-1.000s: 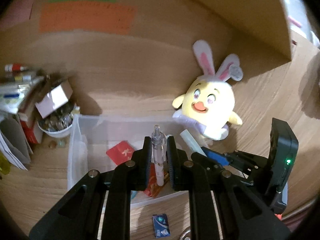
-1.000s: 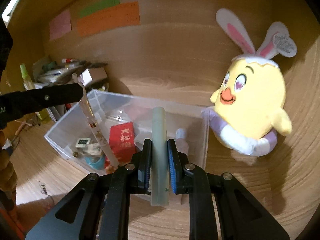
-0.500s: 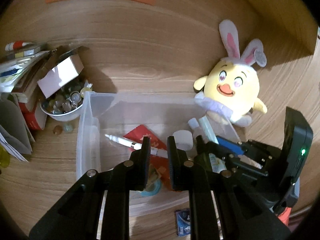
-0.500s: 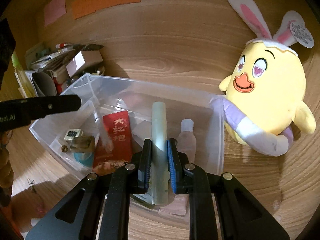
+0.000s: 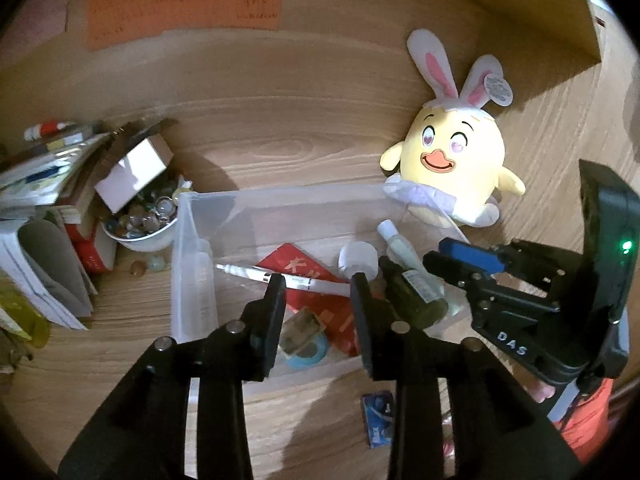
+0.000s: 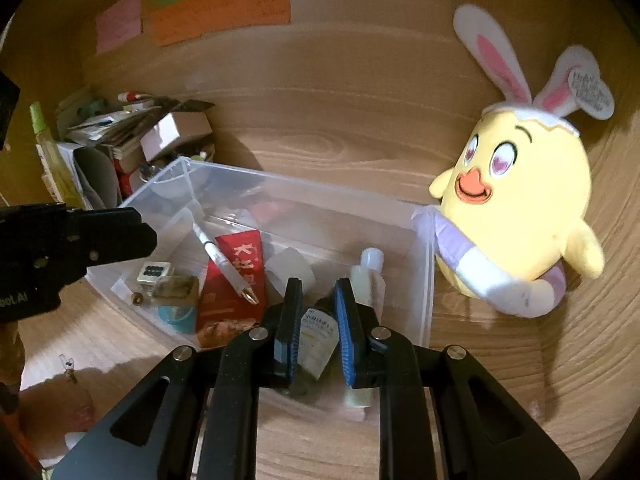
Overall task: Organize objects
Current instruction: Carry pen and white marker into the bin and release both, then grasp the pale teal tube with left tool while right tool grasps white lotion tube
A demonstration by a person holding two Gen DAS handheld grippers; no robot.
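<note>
A clear plastic bin (image 5: pixel 188 280) (image 6: pixel 424 280) sits on the wooden desk. Inside lie a white pen (image 5: pixel 280 276) (image 6: pixel 224 264) across a red packet (image 5: pixel 296 264) (image 6: pixel 240 280), a white cap (image 5: pixel 358 258), a small pale bottle (image 5: pixel 400 248) (image 6: pixel 366 276), a dark labelled bottle (image 5: pixel 416 292) (image 6: pixel 316 336) and a tape roll (image 5: pixel 304 344). My left gripper (image 5: pixel 318 280) is open and empty above the bin's front. My right gripper (image 6: pixel 316 292) is open over the bin's right end, jaws either side of the dark bottle lying below; it also shows in the left wrist view (image 5: pixel 472 258).
A yellow bunny-eared plush (image 5: pixel 452 164) (image 6: pixel 516 208) leans at the bin's right. A bowl of marbles (image 5: pixel 140 220), a small box and stacked papers (image 5: pixel 40 208) crowd the left. Sticky notes (image 6: pixel 220 8) hang on the back wall. A small blue packet (image 5: pixel 378 420) lies in front.
My left gripper let go of the pen, which now lies in the bin, then opened wider. My right gripper opened and the pale tube it held is out of its jaws.
</note>
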